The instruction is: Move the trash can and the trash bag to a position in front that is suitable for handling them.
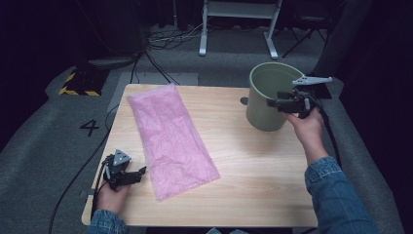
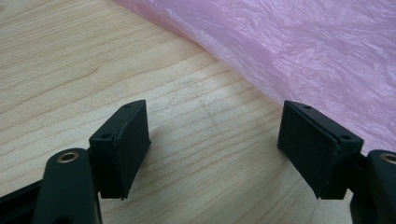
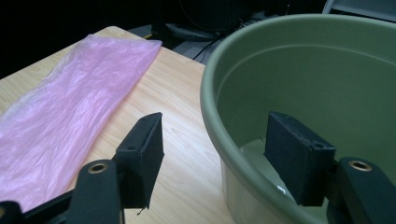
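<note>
A flat pink plastic bag (image 1: 170,136) lies slantwise across the left half of the wooden table (image 1: 253,161). An olive-green bin (image 1: 263,117) stands upright at the far right corner. My left gripper (image 1: 139,173) rests low near the front left edge, just beside the bag's near corner, open and empty. In the left gripper view the left gripper (image 2: 215,149) has bare wood between its pads and the bag (image 2: 303,51) just beyond. My right gripper (image 3: 215,154) is open and straddles the bin's (image 3: 303,79) near rim, one jaw outside, one inside, neither pad touching it.
The bin is empty inside. Cables run over the grey carpet behind the table, near a white frame (image 1: 238,24). A yellow-black striped block (image 1: 78,85) and a painted number on the floor lie to the left. Bare wood stretches between bag and bin.
</note>
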{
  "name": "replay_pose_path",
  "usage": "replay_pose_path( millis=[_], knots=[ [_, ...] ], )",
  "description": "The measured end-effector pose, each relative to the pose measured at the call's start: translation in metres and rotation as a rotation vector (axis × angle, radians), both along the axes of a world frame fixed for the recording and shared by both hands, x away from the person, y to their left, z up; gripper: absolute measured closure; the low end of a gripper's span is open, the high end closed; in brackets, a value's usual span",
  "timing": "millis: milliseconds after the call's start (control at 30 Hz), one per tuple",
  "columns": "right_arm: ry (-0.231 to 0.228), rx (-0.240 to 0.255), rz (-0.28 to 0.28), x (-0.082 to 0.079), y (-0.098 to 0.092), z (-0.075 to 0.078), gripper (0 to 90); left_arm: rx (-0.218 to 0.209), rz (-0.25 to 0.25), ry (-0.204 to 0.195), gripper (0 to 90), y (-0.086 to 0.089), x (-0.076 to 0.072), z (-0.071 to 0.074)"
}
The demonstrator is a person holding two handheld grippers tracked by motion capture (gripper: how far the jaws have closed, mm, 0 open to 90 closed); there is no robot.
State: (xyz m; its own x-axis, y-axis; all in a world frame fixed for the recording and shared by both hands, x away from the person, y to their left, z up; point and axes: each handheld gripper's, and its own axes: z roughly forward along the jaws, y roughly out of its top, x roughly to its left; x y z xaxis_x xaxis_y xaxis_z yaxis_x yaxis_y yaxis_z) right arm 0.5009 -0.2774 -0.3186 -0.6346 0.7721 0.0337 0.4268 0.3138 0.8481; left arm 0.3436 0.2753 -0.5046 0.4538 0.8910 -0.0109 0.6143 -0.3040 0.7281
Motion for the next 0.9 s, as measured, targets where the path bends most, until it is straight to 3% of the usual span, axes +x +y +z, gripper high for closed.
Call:
replay_pose_path(
  millis=[67,267,400,467,633,767,900],
  knots=[
    [-0.008,-0.015,0.011,0.005,0.008,-0.002,38.3,0.000,0.000,0.000,24.8,0.000,0.000,0.000],
    [0.026,-0.012,0.023,0.018,0.020,-0.007,46.9,0.000,0.000,0.000,24.8,0.000,0.000,0.000],
    [0.013,-0.086,0.020,0.017,0.026,-0.011,54.1,0.000,0.000,0.000,24.8,0.000,0.000,0.000],
    [-0.007,-0.108,0.018,0.014,0.028,-0.011,58.0,0.000,0.000,-0.001,24.8,0.000,0.000,0.000],
    [0.021,-0.106,0.064,0.003,0.032,-0.008,60.5,0.000,0.000,0.000,24.8,0.000,0.000,0.000],
    [-0.006,-0.167,0.116,-0.015,0.039,-0.008,57.7,0.001,0.000,-0.001,24.8,0.000,0.000,0.000],
    [-0.002,-0.152,0.176,-0.035,0.043,-0.008,57.8,0.001,0.000,0.000,24.8,0.000,0.000,0.000]
  ],
)
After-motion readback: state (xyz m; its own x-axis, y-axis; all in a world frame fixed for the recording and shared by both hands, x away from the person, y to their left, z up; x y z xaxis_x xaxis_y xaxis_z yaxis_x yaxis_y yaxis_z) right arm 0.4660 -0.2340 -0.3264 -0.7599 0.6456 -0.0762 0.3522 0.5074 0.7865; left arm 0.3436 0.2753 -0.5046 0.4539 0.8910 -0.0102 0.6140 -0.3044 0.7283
